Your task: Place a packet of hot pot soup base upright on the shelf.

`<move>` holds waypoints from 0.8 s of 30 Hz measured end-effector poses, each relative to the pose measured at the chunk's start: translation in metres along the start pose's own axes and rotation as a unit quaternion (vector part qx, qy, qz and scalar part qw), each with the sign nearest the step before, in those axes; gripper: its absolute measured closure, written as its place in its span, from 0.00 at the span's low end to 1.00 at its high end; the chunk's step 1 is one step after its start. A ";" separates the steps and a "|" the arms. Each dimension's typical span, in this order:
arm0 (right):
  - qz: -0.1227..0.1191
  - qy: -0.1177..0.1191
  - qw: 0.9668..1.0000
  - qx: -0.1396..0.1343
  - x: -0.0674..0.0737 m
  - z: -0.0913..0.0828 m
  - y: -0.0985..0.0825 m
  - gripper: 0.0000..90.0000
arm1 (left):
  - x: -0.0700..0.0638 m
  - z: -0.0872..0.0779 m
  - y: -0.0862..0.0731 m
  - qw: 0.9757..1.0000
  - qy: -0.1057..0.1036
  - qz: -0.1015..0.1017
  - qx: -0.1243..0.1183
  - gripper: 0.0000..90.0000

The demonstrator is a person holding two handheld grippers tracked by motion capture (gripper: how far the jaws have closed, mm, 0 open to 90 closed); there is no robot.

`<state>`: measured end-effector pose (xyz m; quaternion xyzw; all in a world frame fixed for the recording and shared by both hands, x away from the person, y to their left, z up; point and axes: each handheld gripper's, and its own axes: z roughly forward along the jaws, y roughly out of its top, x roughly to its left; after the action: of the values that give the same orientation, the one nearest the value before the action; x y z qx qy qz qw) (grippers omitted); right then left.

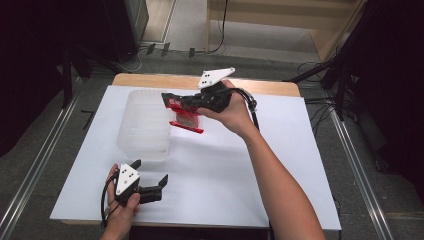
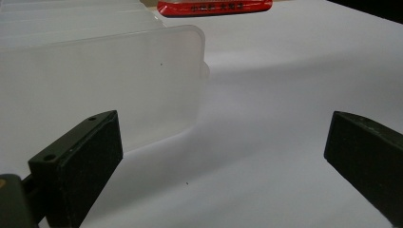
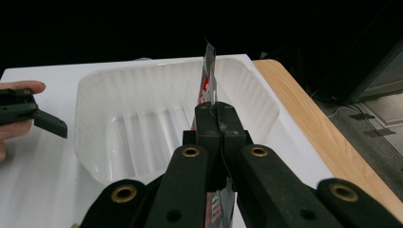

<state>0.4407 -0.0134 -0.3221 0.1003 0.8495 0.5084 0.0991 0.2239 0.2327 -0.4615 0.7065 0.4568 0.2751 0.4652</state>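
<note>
Right gripper (image 1: pixel 172 100) clamped on a red packet (image 1: pixel 186 119) beside the clear plastic tray (image 1: pixel 144 125); left gripper (image 1: pixel 161 182) resting with jaws apart on the white table (image 1: pixel 240 165).

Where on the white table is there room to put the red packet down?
The widest bare patch lies right of the clear tray, out to the white table's right edge. The tray itself looks empty too. It is crowded near the front left corner, where the open left gripper rests. The right gripper holds the red packet beside the tray.
</note>
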 end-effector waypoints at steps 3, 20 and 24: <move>0.001 0.004 1.000 -0.005 0.000 0.003 0.004 1.00 | 0.000 0.000 0.000 1.000 0.000 -0.001 0.000 0.00; -0.010 0.023 1.000 0.001 0.002 0.032 0.025 1.00 | 0.000 0.000 0.000 1.000 0.000 0.000 -0.002 0.00; -0.014 0.028 0.999 0.003 0.003 0.040 0.029 1.00 | 0.000 0.000 0.000 1.000 0.000 0.000 -0.001 0.00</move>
<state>0.4502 0.0347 -0.3157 0.0743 0.8549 0.5068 0.0818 0.2244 0.2327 -0.4615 0.7059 0.4567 0.2753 0.4663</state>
